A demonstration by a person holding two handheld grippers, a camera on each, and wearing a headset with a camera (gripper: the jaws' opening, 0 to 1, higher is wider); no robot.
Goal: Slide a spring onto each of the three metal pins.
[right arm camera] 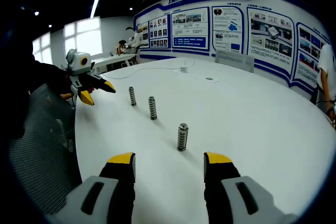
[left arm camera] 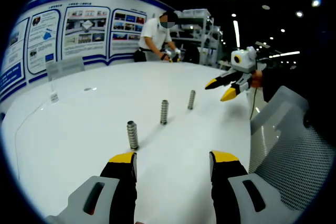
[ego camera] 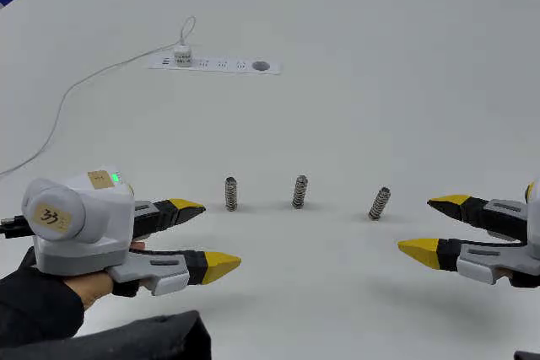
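Between the yellow tips of the left gripper (ego camera: 218, 233) there is only air: its jaws stand parted and hold nothing. The right gripper (ego camera: 415, 223) is spread and empty as well. Beyond both, on the white table (ego camera: 380, 82), we see a row of three uprights, each a coil that seems to sit round one of the pins, which are mostly hidden inside.

The left spring (ego camera: 231, 194) stands just past the left gripper's tips. The right spring (ego camera: 380, 203) stands near the right gripper, on its inner side. The middle spring (ego camera: 299, 191) sits between them, about equally far from each gripper. The long axes are vertical, though the right one leans.

We judge the sliding done, or nearly so. Any coming move would be a check or a nudge from above on the leaning one, and the right gripper is nearer to it. Nothing stands between jaws and springs. A power strip (ego camera: 215, 63) and its cable (ego camera: 84, 82) lie well apart, farther back on the table.
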